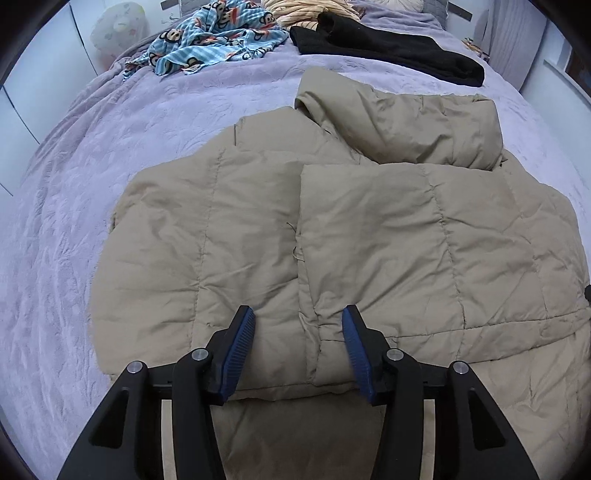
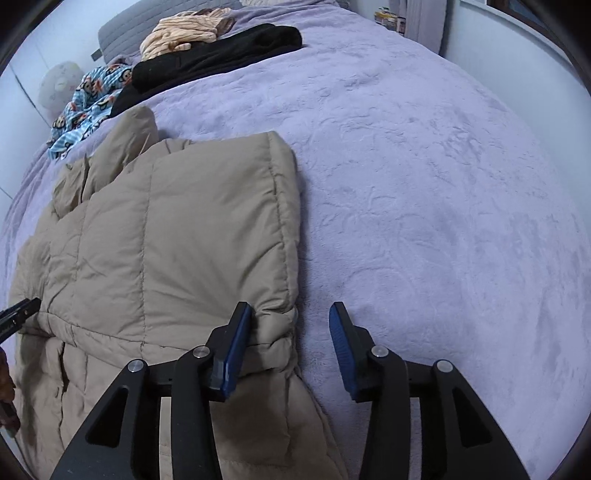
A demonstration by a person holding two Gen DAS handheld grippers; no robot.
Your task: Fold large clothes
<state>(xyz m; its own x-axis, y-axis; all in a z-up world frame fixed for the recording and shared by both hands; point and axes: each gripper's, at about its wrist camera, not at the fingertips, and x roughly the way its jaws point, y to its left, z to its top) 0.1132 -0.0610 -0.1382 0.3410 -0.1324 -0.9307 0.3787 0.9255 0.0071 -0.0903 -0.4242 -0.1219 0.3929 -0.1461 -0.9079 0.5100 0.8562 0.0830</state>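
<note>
1. Puffer jacket [image 1: 332, 236] is seen from the left wrist lying flat on the purple bedspread [image 1: 110, 184], collar end far, hem near, long axis running away from the camera. Sleeves appear folded in. The left gripper [image 1: 299, 354] hangs released over the hem, nothing pinched.

2. From the right wrist, the right gripper [image 2: 291, 350] stands released astride the jacket's right hem corner. A pinch there is called for next, probably to carry the hem toward the collar.

**A bedroom at home**

A wide bed [image 1: 110, 155] under a plush lilac cover fills both views. Toward its far edge lie a monkey-print blanket [image 1: 218, 40], a black garment [image 1: 388, 48] and a striped beige garment [image 2: 177, 33], with a grey quilted headboard [image 2: 122, 31] behind and pale walls around.
</note>
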